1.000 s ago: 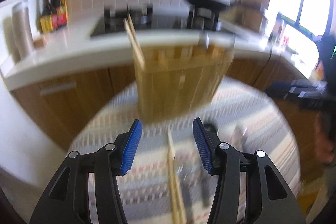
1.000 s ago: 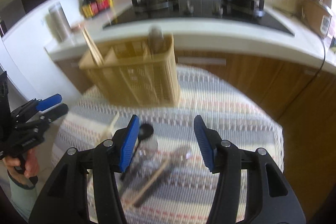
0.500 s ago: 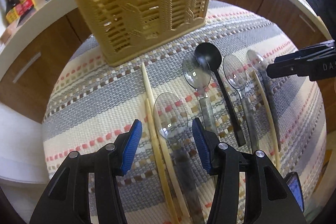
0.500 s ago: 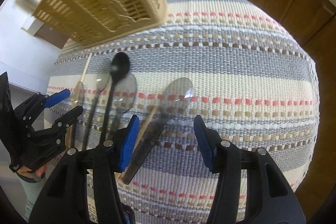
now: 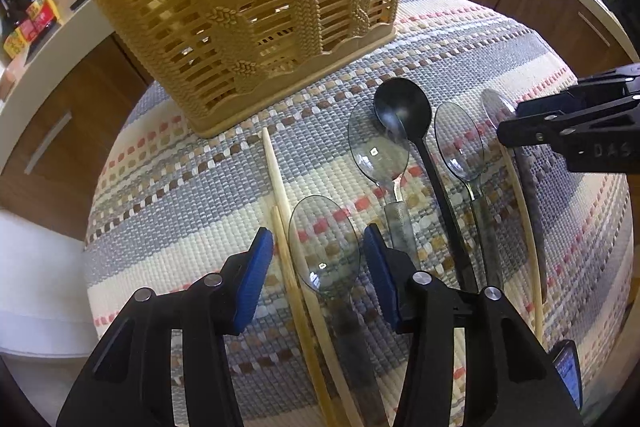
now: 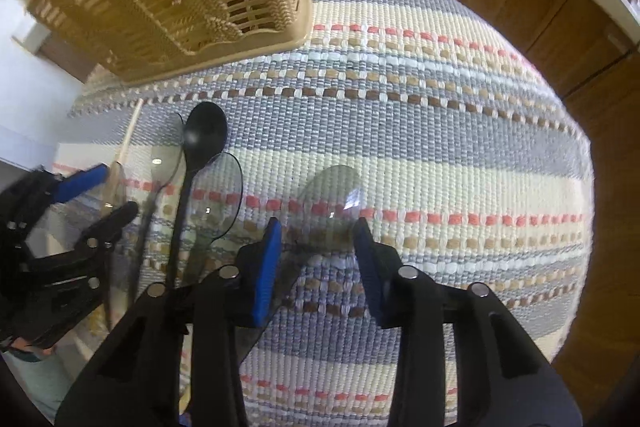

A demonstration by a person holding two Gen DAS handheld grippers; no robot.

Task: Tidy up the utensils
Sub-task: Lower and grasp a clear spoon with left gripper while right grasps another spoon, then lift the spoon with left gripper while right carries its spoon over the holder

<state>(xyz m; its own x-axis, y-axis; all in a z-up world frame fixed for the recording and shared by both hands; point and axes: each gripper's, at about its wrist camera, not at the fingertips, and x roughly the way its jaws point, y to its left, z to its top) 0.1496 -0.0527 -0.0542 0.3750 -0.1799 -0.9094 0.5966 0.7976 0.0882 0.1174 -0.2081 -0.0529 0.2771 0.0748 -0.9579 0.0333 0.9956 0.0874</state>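
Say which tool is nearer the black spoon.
Left. The left tool sits just left of the black spoon, one clear spoon between; the right tool straddles the far-right clear spoon.

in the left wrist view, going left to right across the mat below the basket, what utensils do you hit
pair of chopsticks → clear spoon between the left gripper's fingers → second clear spoon → black spoon → third clear spoon → single chopstick → right gripper at the far right
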